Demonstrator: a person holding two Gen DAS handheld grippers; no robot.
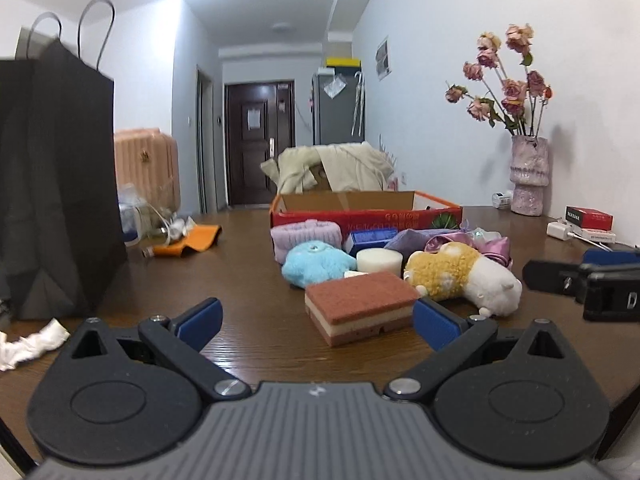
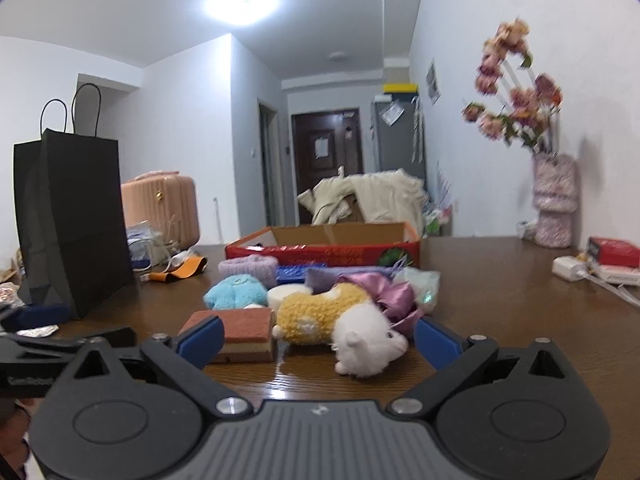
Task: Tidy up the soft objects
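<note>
Plush toy [image 2: 340,328] | before right claw [image 2: 316,338], spread wide | left claw [image 1: 316,320] spread, empty

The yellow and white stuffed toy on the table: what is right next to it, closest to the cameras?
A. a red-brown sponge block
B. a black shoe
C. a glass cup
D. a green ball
A. The red-brown layered sponge block lies on the wooden table just beside the yellow and white stuffed toy, in front of the blue plush toy.
</note>
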